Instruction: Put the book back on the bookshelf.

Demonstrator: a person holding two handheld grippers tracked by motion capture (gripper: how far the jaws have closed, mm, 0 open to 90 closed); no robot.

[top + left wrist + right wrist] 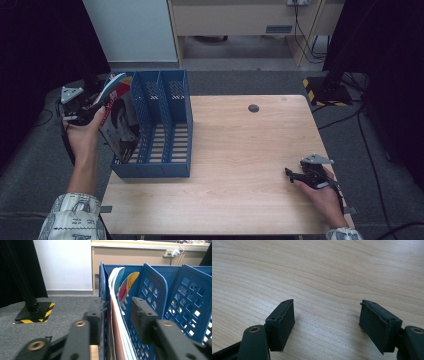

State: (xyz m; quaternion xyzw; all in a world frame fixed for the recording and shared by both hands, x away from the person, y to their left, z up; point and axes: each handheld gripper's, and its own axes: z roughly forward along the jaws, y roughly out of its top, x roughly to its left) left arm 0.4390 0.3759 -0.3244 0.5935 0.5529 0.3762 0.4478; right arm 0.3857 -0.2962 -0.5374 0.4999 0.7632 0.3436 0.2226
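Tongs (102,102) on the left are standing at a glossy magazine (120,127) in the blue plastic file rack's (165,125) leftmost slot; jaws are straddling its edge (117,322), apart, not pressing. Withdraw straight. Right tongs (327,317) are resting apart, empty, on the wooden surface (324,270).

The left claw (117,315) has its two black jaws apart, with the edge of a thin magazine (117,322) and the outer wall of the blue file rack (155,287) between them. The pads seem not to press on the pages. The magazine stands in the rack's first compartment, its curled top leaning on the divider. Grey carpet (62,310) lies behind.
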